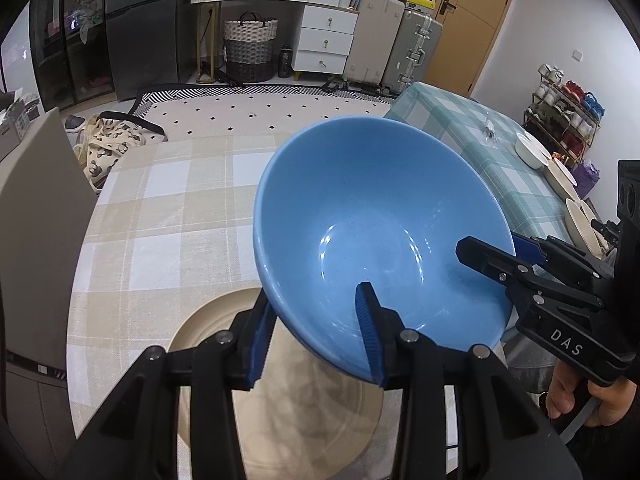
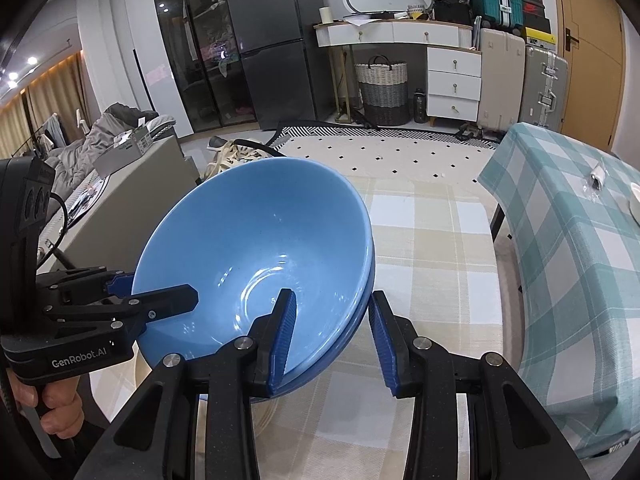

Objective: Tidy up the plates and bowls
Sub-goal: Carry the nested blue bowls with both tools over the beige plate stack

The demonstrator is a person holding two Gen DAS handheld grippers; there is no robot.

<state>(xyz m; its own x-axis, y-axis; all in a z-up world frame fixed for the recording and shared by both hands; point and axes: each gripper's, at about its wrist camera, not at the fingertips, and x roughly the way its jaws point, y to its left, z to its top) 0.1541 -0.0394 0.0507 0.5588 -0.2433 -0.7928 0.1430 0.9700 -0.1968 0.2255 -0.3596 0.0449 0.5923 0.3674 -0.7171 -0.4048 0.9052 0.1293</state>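
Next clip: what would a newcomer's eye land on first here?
The big blue bowl fills both wrist views, held up tilted over the beige checked table, with what looks like a second blue bowl nested under it. Both grippers straddle its rim, the left gripper and the right gripper on opposite sides. A cream plate lies on the table below.

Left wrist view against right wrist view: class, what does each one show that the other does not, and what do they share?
Only the left wrist view shows the beige plate under the bowl and the shoe rack by the wall. Only the right wrist view shows the sofa with its grey blanket. Both show the blue bowl, held tilted above the beige checked table, with the left gripper and the right gripper each straddling its rim, plus the teal checked table and laundry basket.
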